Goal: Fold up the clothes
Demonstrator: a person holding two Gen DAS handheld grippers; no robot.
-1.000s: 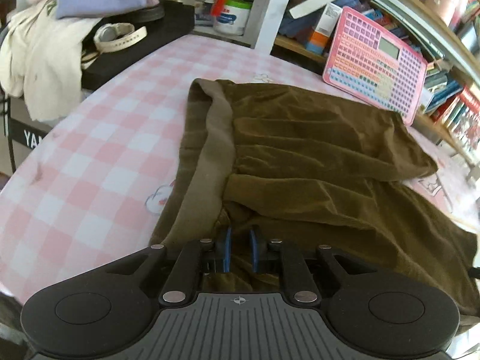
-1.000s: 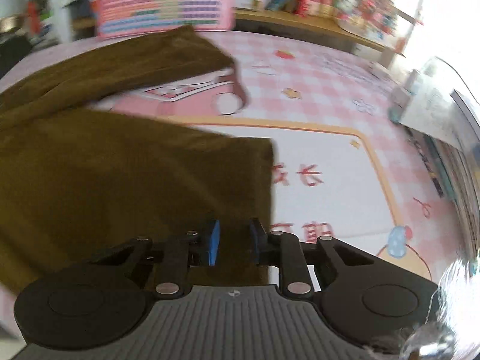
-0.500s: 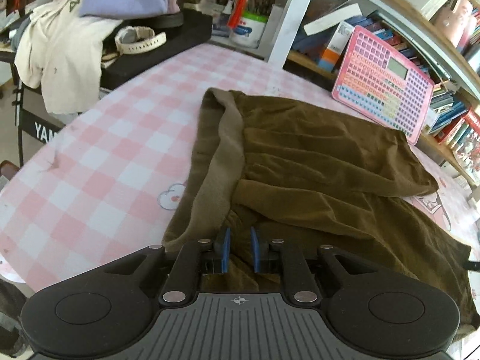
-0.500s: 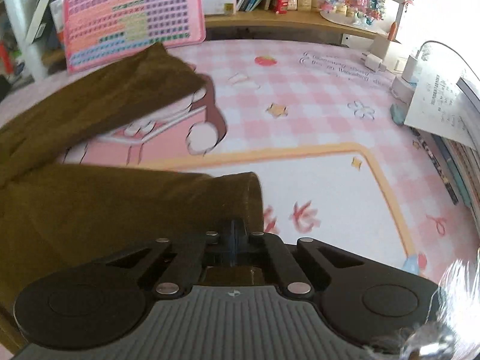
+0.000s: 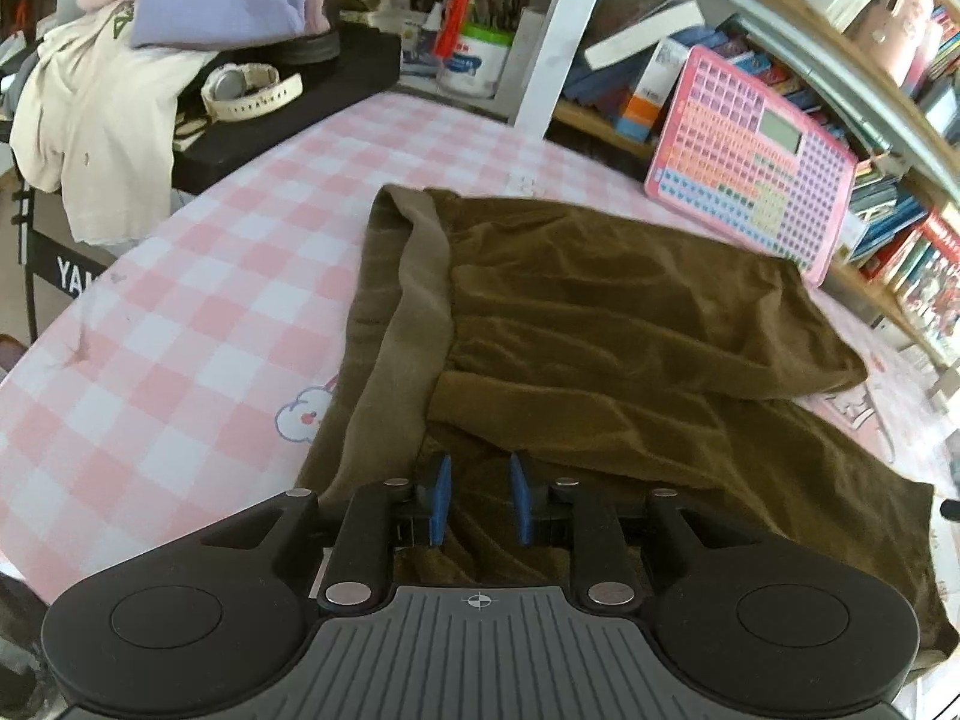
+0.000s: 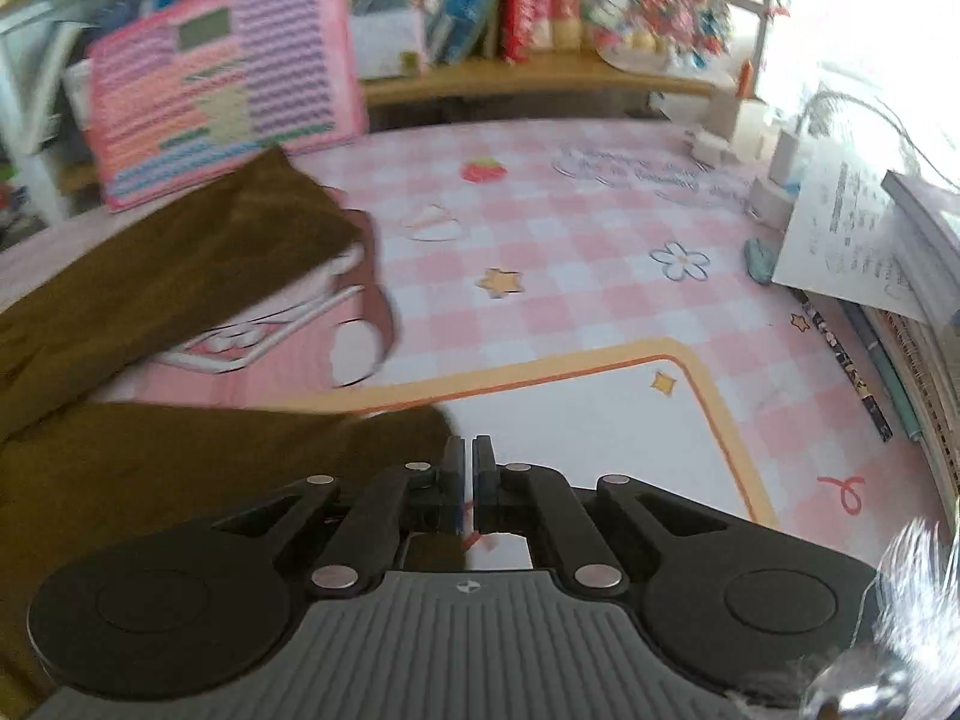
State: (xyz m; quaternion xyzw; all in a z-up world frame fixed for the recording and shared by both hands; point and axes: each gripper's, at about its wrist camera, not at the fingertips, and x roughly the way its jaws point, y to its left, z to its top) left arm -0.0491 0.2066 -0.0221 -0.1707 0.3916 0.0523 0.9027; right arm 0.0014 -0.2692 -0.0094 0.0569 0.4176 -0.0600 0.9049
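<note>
While the brown shorts (image 5: pixel 600 324) lie spread across the middle of the left wrist view on the pink checked bench (image 5: pixel 180 324), we have our left gripper (image 5: pixel 478 501) poised at the near end of the waistband (image 5: pixel 414 324), its blue fingers (image 5: pixel 443 501) parted with loose cloth between them but not pinched. That placement suits a grab at the waist corner, we judge, since it gives one fixed end for a fold.

Our right gripper (image 6: pixel 468 480), low in the centre of the right wrist view, has its fingers drawn nearly together at the hem corner of the near leg (image 6: pixel 210 468); the cloth edge meets them from the left. Motion blur keeps us from being sure the fabric is truly pinched, though it looks so. The far leg (image 6: pixel 198 264) lies toward the upper left, beside the pink toy tablet (image 6: pixel 222 78) leaning against the shelf.

Holding waist and hem of one side would let us carry it over the other.
</note>
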